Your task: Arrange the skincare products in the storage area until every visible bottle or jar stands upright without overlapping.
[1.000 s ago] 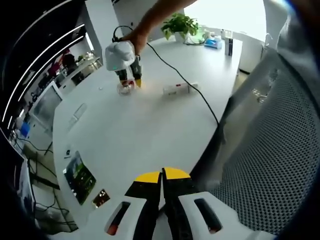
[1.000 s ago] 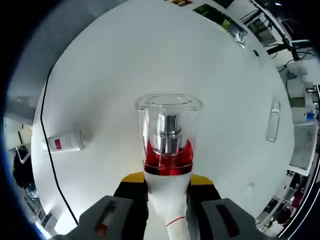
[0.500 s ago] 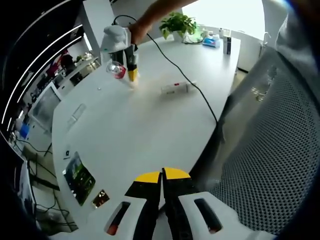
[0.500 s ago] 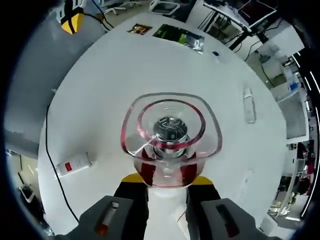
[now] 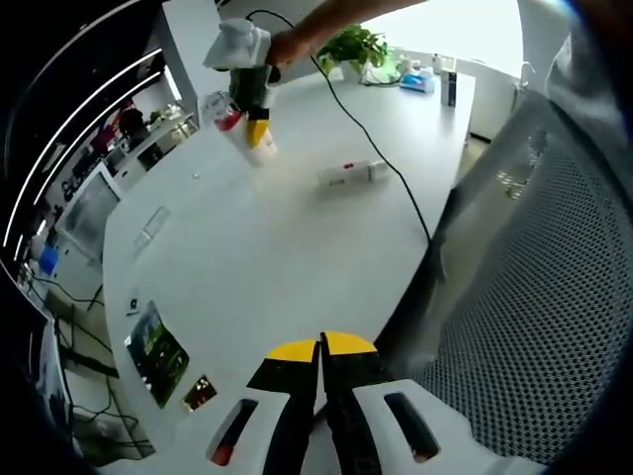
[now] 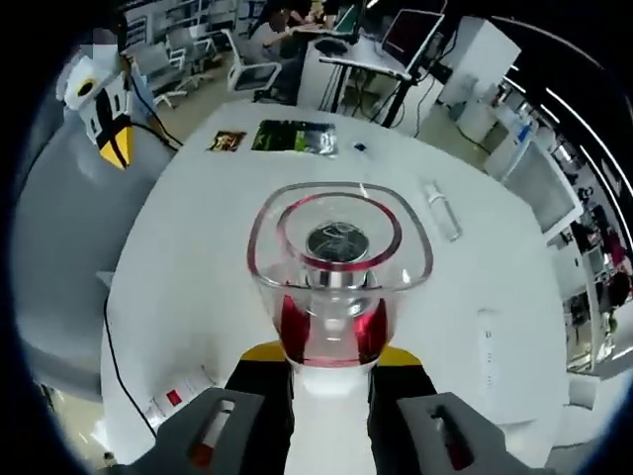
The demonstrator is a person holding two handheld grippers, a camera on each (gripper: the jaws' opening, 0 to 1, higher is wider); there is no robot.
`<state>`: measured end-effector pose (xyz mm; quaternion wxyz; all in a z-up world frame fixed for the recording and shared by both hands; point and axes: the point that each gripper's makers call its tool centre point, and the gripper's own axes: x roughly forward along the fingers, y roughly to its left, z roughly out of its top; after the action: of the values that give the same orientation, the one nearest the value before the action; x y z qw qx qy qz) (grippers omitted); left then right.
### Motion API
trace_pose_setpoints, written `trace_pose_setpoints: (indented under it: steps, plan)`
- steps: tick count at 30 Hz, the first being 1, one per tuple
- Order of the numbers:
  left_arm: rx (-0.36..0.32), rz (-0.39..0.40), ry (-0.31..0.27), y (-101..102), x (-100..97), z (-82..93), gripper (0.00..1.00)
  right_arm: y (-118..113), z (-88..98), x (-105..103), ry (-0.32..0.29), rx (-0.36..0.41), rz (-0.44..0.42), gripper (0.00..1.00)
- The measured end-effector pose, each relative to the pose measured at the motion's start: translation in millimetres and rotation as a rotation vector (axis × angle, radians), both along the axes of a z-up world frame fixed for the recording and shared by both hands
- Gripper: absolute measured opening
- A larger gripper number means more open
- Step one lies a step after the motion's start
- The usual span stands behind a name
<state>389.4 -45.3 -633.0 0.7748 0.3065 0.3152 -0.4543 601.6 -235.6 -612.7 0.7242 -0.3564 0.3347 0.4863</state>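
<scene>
The right gripper point(image 6: 331, 381) has its two jaws pressed against the white body of a pump bottle point(image 6: 336, 297), which has a red collar and a clear cap, so it holds the bottle firmly. In the right gripper view the bottle points straight away from the camera, and the cap's open square rim faces the lens. In the left gripper view the same gripper point(image 5: 249, 124) is at 11 o'clock, lifted above the white table point(image 5: 277, 257), with the bottle point(image 5: 229, 114) tilted in it. The person probably carries it in the air in order to turn it and set it down standing, because a bottle lying on its side does not meet the task.

The left gripper point(image 5: 320, 381) has its yellow-tipped jaws touching each other with nothing between them, and it waits near the table edge at 6 o'clock.

A second product, a white tube with a red label point(image 5: 348, 174), lies on its side near a black cable point(image 5: 381, 163), toward 12 o'clock. In the right gripper view it point(image 6: 178, 396) is at 8 o'clock. It seems to need standing up too.
</scene>
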Motion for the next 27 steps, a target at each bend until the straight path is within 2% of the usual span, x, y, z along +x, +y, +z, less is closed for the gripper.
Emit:
trace_pose_setpoints:
  steps: [8, 13, 16, 20, 24, 27]
  plan:
    - [-0.031, 0.021, -0.026, -0.8, 4.9, 7.7, 0.00, 22.7, 47.7, -17.8, 0.005, 0.330, -0.152, 0.20]
    - [-0.065, 0.048, -0.045, -0.1, 9.8, 14.4, 0.01, 35.6, 82.1, -39.4, 0.017, 0.522, -0.200, 0.20]
    - [-0.101, 0.072, -0.057, -0.8, 13.5, 20.1, 0.02, 45.9, 101.9, -60.6, 0.029, 0.628, -0.212, 0.20]
    - [-0.112, 0.075, -0.068, -1.2, 14.8, 23.2, 0.02, 56.0, 112.7, -85.9, 0.034, 0.697, -0.219, 0.20]
    - [-0.126, 0.066, -0.086, -4.1, 14.7, 27.1, 0.04, 69.6, 115.2, -116.1, 0.052, 0.762, -0.222, 0.20]
    - [-0.134, 0.065, -0.089, -5.4, 15.0, 28.5, 0.04, 78.9, 112.6, -135.4, 0.068, 0.779, -0.211, 0.20]
